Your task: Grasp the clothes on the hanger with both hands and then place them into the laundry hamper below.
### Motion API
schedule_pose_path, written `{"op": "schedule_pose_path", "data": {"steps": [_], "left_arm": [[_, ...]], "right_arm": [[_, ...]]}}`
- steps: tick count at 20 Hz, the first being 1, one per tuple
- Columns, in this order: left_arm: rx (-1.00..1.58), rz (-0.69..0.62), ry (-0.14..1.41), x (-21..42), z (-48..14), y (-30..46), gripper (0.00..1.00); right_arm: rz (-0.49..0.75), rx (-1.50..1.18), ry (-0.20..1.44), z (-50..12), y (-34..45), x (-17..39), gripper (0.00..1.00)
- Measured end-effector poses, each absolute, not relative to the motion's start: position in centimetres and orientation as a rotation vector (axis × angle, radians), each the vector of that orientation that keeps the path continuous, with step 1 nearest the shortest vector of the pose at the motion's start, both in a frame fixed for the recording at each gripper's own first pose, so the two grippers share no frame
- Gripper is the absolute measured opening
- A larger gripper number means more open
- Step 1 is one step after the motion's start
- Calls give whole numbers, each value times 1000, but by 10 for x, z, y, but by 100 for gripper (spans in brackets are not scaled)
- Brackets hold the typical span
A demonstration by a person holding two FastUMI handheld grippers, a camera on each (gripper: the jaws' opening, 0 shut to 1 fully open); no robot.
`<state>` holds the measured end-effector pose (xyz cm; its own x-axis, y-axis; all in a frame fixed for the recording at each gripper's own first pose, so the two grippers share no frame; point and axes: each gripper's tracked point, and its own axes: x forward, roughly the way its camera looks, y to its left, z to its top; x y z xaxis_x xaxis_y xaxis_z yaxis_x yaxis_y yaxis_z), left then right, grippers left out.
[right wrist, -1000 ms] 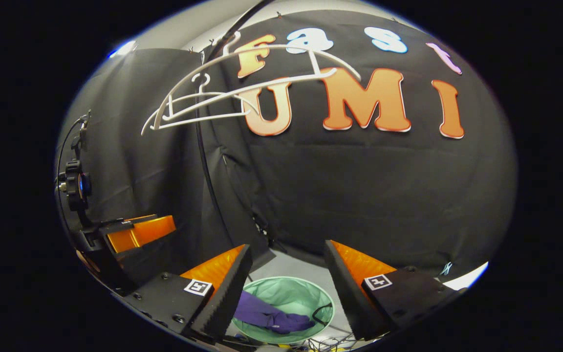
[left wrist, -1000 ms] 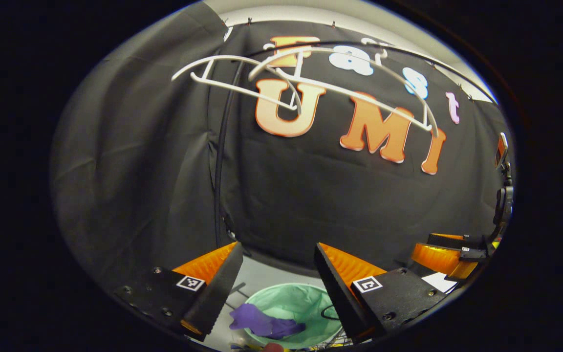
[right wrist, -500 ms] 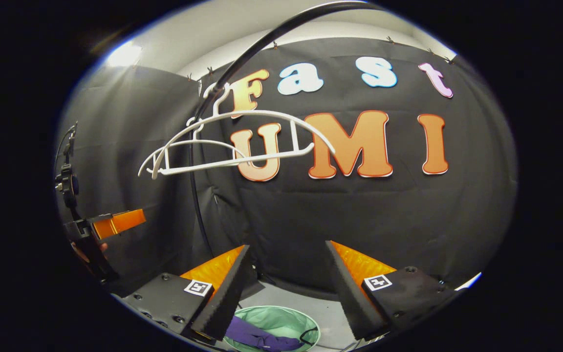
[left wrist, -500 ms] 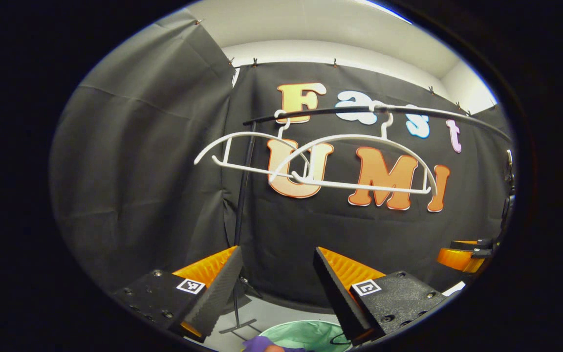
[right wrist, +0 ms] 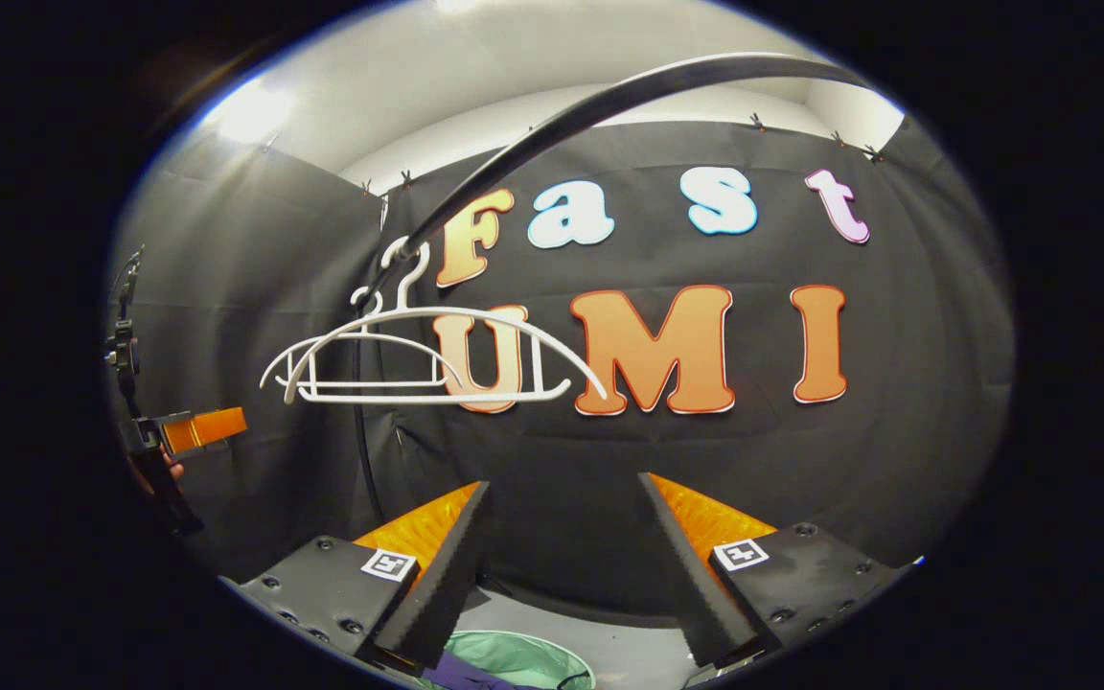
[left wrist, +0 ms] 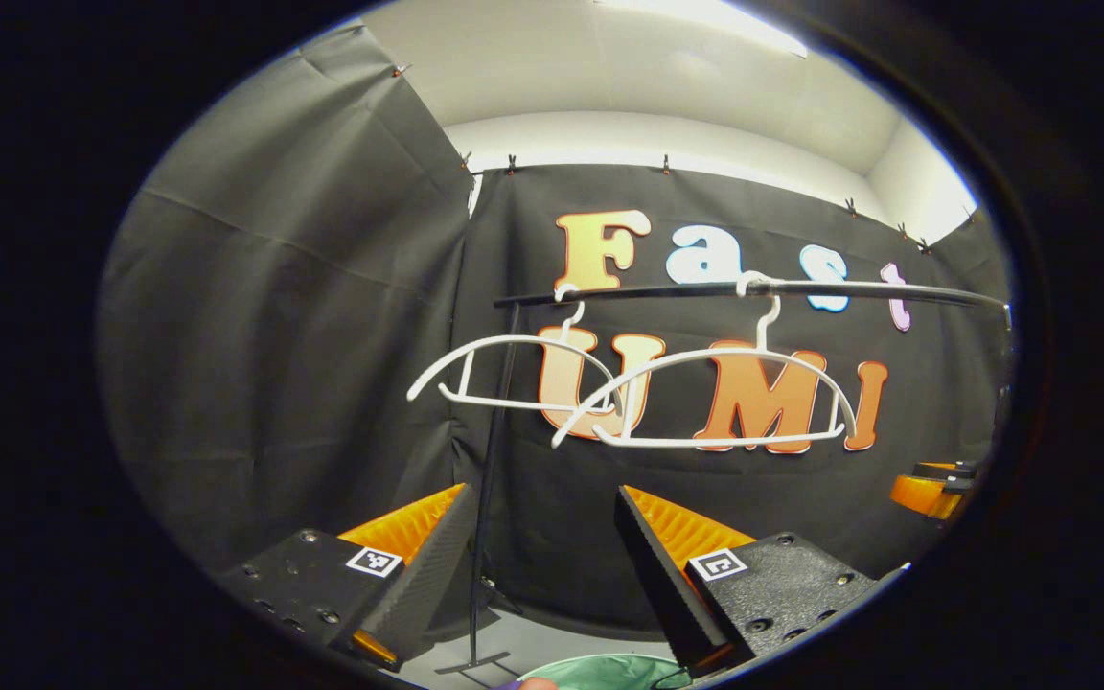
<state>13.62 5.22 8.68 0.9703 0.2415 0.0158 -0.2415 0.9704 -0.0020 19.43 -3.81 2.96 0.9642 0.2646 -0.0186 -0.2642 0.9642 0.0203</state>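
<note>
In the left gripper view, the left claw (left wrist: 542, 565) is spread wide with nothing in it, below the rail (left wrist: 753, 287) where two bare white hangers (left wrist: 705, 402) hang. The green hamper (left wrist: 600, 671) is under the claw. In the right gripper view, the right claw (right wrist: 562, 565) is wide too, holding nothing. The purple clothes (right wrist: 456, 678) lie in the hamper (right wrist: 514, 661) under it.
</note>
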Motion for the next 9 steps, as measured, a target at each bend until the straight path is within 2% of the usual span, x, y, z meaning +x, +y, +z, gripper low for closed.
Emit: {"op": "schedule_pose_path", "data": {"steps": [9], "left_arm": [[4, 234, -40, 135, 96, 48, 89]], "right_arm": [[242, 7, -31, 51, -47, 193, 87]]}}
